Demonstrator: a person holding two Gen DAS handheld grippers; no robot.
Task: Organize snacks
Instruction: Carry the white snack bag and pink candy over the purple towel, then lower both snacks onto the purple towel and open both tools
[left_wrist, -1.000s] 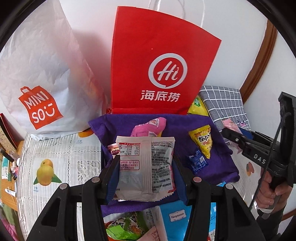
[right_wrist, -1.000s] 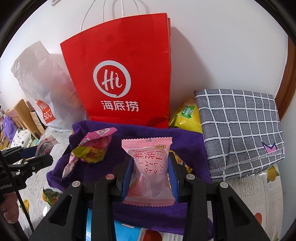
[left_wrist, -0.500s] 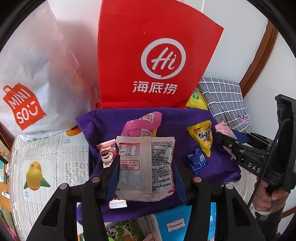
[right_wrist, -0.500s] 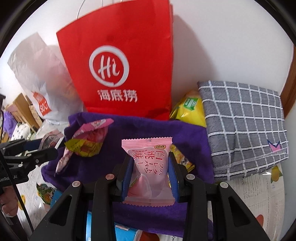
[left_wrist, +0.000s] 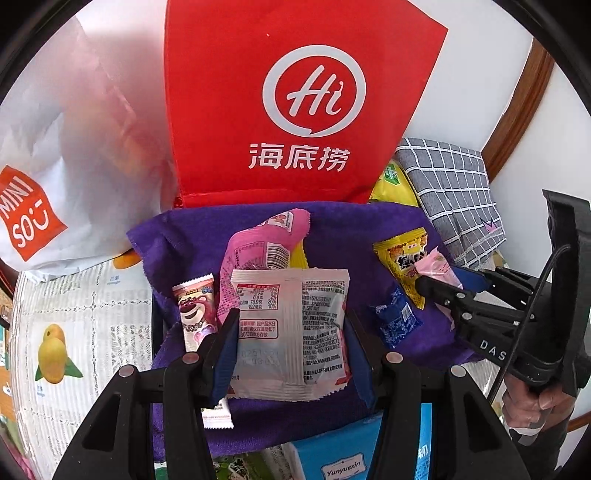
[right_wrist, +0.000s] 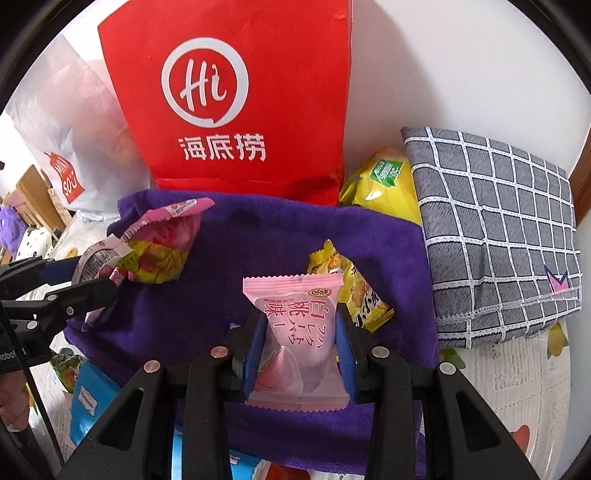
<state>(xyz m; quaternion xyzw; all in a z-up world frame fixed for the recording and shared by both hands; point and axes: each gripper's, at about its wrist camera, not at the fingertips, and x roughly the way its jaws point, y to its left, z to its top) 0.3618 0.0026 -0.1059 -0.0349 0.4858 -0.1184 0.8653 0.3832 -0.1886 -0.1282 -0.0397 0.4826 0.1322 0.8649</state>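
My left gripper (left_wrist: 290, 332) is shut on a white snack packet (left_wrist: 290, 328) with red print, held just over a purple cloth (left_wrist: 343, 236). On the cloth lie a pink packet (left_wrist: 258, 243), a pink bear bar (left_wrist: 194, 310), a yellow packet (left_wrist: 402, 258) and a small blue packet (left_wrist: 397, 321). My right gripper (right_wrist: 300, 328) is shut on a pink peach-flavour packet (right_wrist: 295, 332), low over the same purple cloth (right_wrist: 240, 251), beside a yellow packet (right_wrist: 354, 288). The right gripper (left_wrist: 443, 284) shows at the right of the left wrist view, the left gripper (right_wrist: 99, 280) at the left of the right wrist view.
A red paper bag (left_wrist: 295, 103) stands against the wall behind the cloth, a white bag (left_wrist: 62, 147) to its left. A grey checked pouch (right_wrist: 495, 229) and a yellow bag (right_wrist: 384, 184) lie to the right. Blue boxes (left_wrist: 354, 454) sit near the front, on fruit-printed paper (left_wrist: 74, 325).
Both grippers have come down and closer to the purple cloth, each still holding its packet. The right gripper now hangs over the cloth's right side in the left wrist view.
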